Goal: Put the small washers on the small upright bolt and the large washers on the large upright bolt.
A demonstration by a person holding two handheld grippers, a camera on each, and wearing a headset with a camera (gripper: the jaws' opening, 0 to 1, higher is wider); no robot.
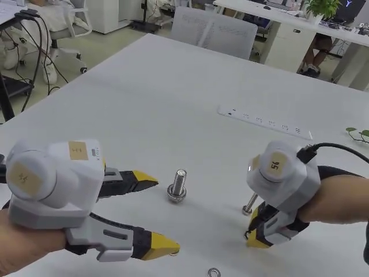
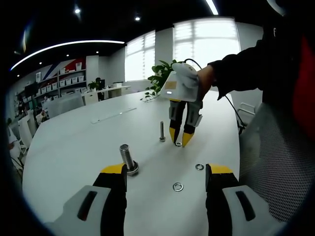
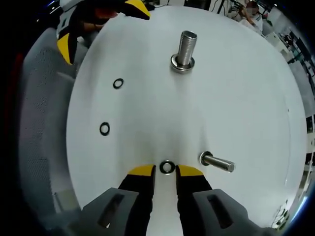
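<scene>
The large bolt stands upright mid-table with a washer around its base; it also shows as large bolt and large bolt. The small bolt stands to its right, seen as small bolt. My right gripper points down at the table just in front of the small bolt, jaws nearly together on a washer lying flat. My left gripper is open and empty, left of the large bolt. Loose washers lie at washer, washer and washer.
A white power strip lies on the white table behind the bolts. A mesh chair stands at the table's far edge. Plant leaves reach in at the right edge.
</scene>
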